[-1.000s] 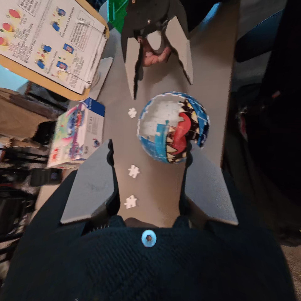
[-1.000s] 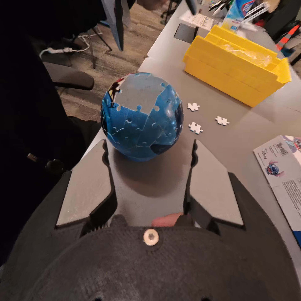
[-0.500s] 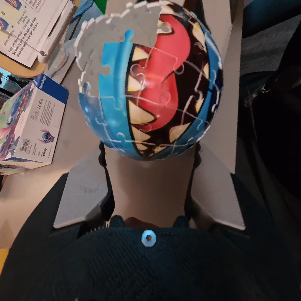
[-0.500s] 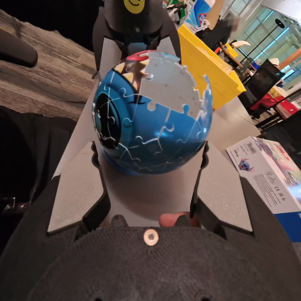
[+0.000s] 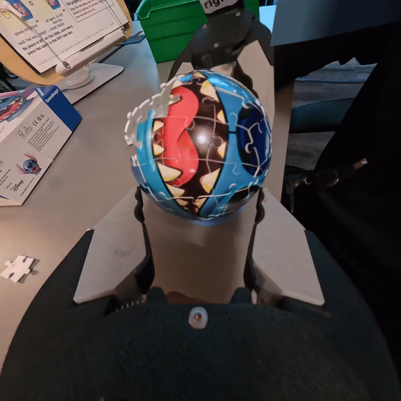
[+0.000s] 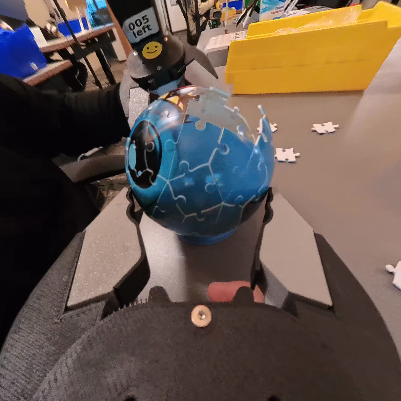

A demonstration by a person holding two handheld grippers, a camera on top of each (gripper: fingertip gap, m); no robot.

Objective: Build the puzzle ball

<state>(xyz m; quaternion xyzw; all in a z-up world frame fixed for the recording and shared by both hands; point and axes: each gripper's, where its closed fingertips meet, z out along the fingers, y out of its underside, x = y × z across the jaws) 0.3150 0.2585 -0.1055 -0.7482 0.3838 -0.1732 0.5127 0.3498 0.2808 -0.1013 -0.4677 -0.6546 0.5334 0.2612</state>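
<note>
Puzzle ball (image 5: 201,143) sits on a blue base on the grey table (image 5: 65,195), between my two grippers, gap in its shell near the top. My left gripper (image 5: 198,201) fingers spread wide, tips at the ball's lower sides; contact unclear. My right gripper (image 6: 199,204) likewise spread. Loose white pieces (image 6: 286,155) lie beside it.

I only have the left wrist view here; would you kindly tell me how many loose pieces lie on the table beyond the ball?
Observer: The right wrist view shows at least three white pieces on the table, past the ball.
Operator: Thank you. How large is the opening still to fill?
Observer: The opening spans several pieces, high on the ball, on the side towards a yellow bin.
</note>
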